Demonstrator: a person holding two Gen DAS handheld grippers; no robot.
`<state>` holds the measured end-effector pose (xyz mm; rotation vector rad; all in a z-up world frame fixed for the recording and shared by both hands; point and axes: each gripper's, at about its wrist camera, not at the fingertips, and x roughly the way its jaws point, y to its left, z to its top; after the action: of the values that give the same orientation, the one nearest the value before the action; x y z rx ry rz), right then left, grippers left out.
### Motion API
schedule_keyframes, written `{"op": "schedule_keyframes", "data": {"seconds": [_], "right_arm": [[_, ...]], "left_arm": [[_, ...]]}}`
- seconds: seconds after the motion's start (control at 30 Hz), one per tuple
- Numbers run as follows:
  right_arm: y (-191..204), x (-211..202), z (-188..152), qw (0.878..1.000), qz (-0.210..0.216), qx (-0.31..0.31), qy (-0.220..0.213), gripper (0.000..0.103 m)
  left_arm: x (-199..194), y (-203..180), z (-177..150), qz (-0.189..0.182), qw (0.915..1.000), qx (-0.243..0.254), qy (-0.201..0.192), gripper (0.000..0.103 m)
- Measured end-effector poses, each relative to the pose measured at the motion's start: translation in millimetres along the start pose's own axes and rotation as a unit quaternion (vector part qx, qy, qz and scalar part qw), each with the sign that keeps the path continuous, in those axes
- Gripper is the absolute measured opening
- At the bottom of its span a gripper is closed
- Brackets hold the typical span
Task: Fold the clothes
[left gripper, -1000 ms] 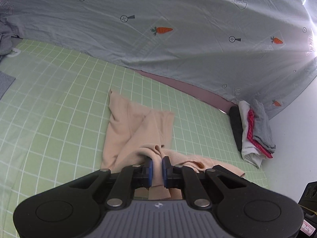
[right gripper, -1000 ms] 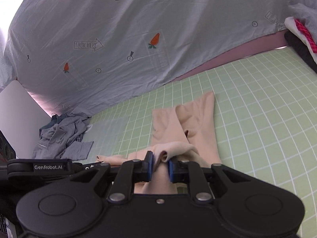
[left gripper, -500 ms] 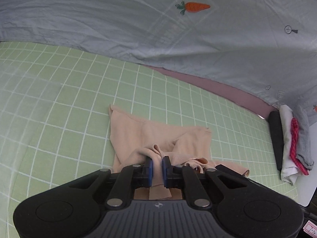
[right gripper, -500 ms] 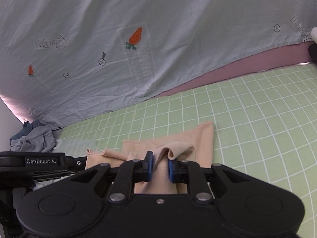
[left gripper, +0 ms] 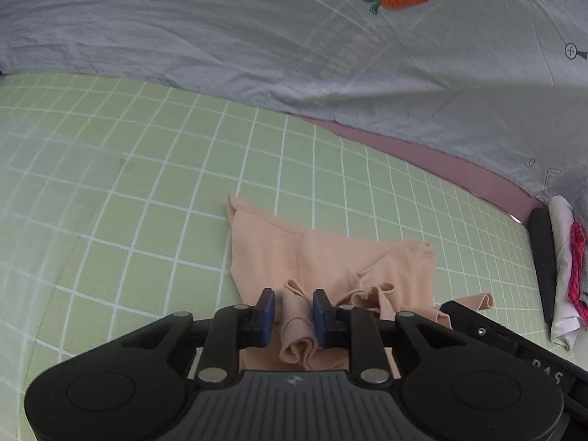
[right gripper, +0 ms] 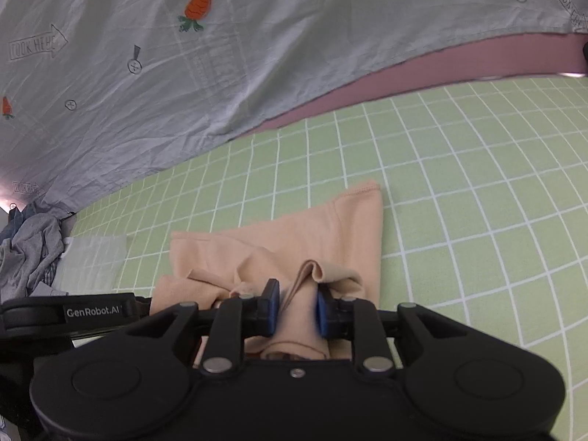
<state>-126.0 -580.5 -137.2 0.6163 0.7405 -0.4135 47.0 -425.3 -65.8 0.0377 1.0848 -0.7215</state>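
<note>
Looking along both tools, we see a peach-coloured garment (left gripper: 323, 257) lying partly folded on the green grid mat (left gripper: 147, 191), its far edge flat and its near edge bunched in ridges. The left gripper (left gripper: 293, 307) has its jaws opening: a loose fold of the fabric stands between the blue pads (left gripper: 267, 310), with a gap on the left side, so we read no pinch there. The right gripper (right gripper: 296, 308) is opening its jaws as well; a raised fold sits between them, brushing the right pad (right gripper: 322, 312) but not squeezed.

Around the work we find little in the way. Beyond the mat a grey sheet printed with carrots (left gripper: 330, 55) hangs as a backdrop, with a pink strip (left gripper: 459, 169) showing beneath its hem. At the far right, in the left wrist view, a stack of folded clothes (left gripper: 566, 268) rests at the mat's edge, white and red beside a dark item. At the left, in the right wrist view, a crumpled grey pile of clothes (right gripper: 31, 250) lies near a pale translucent sheet (right gripper: 92, 261) on the mat. The other tool's black body (right gripper: 66, 312) crosses the near left corner, just beside the garment.
</note>
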Motion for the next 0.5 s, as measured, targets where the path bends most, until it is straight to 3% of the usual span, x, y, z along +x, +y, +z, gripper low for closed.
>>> {"op": "schedule_keyframes", "data": {"seconds": [0.07,0.1,0.13,0.27,0.5], "right_arm": [[3,-20,4,0.999,0.006,0.000,-0.034,0.038],[4,-30,3,0.999,0.000,-0.002,-0.052,0.053],[4,-37,2,0.998,-0.005,-0.005,-0.065,0.056],[0,-48,-2,0.996,-0.029,-0.013,-0.082,0.056],[-9,-7,-14,0.999,-0.045,-0.016,-0.017,0.056]], "left_arm": [[-17,4,4,0.009,0.9996,0.006,-0.026,0.047],[-25,8,5,0.013,0.9994,0.004,-0.033,0.048],[-28,12,5,0.015,0.9993,0.002,-0.033,0.048],[-22,19,-7,0.018,0.9998,-0.002,-0.003,0.049],[22,11,-22,0.024,0.9990,0.012,0.035,0.050]]}}
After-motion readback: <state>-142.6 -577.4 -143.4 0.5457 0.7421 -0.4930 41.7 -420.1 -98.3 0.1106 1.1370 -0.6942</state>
